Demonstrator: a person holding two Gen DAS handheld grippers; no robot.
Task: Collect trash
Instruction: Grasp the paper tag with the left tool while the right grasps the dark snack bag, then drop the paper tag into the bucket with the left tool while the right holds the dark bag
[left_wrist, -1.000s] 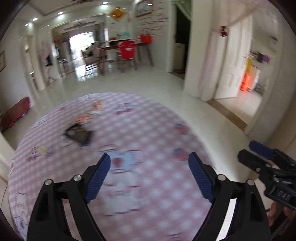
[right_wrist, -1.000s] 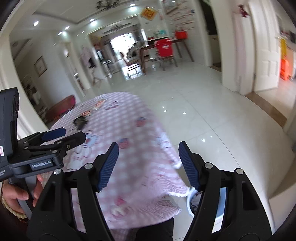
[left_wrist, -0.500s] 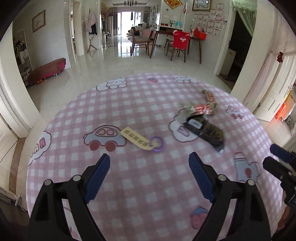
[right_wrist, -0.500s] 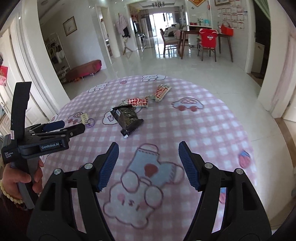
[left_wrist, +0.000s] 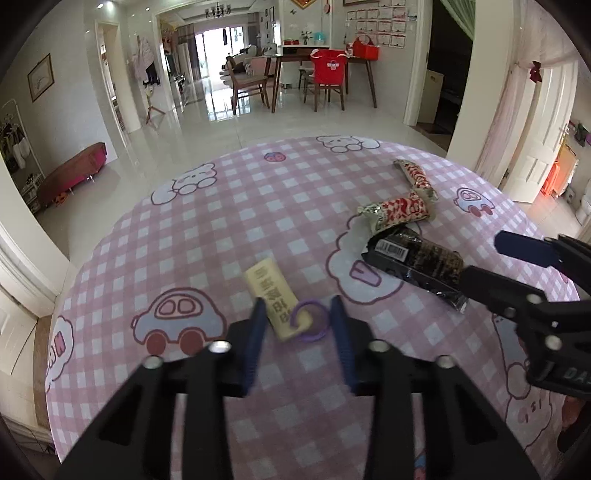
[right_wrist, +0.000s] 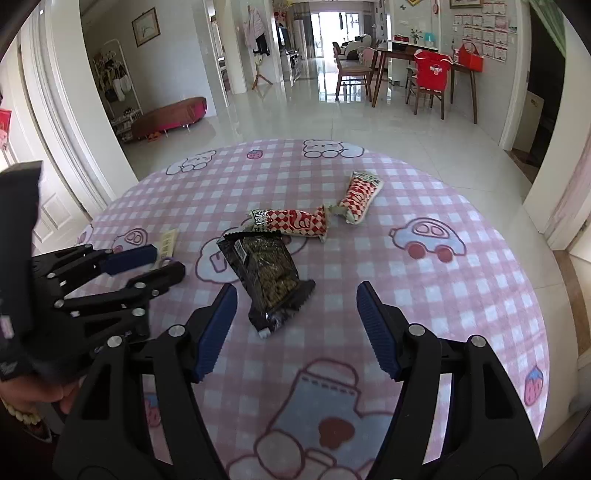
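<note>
On the pink checked tablecloth (left_wrist: 184, 240) lies a yellow tag with a purple ring (left_wrist: 273, 295). My left gripper (left_wrist: 297, 314) stands low over it, jaws closing, with the tag and ring between the blue pads; no firm press shows. A black snack packet (right_wrist: 266, 273) lies in the middle, beyond two red-and-white checked wrappers (right_wrist: 291, 223) (right_wrist: 360, 197). My right gripper (right_wrist: 295, 295) hangs open just short of the packet's near end, nothing gripped. The left gripper (right_wrist: 159, 262) shows beside the tag (right_wrist: 168, 240) in the right wrist view.
The round table's far edge drops to a glossy white floor (left_wrist: 295, 122). A dining table with chairs and a red cover (left_wrist: 328, 70) stands far back, and a red bench (left_wrist: 74, 173) at the left wall. A hand with a bead bracelet (right_wrist: 22, 410) holds the left gripper.
Both grippers swung from the table's edge toward the trash and came lower. The left jaws narrowed around the yellow tag. The right gripper drew close to the black packet, still equally wide.
</note>
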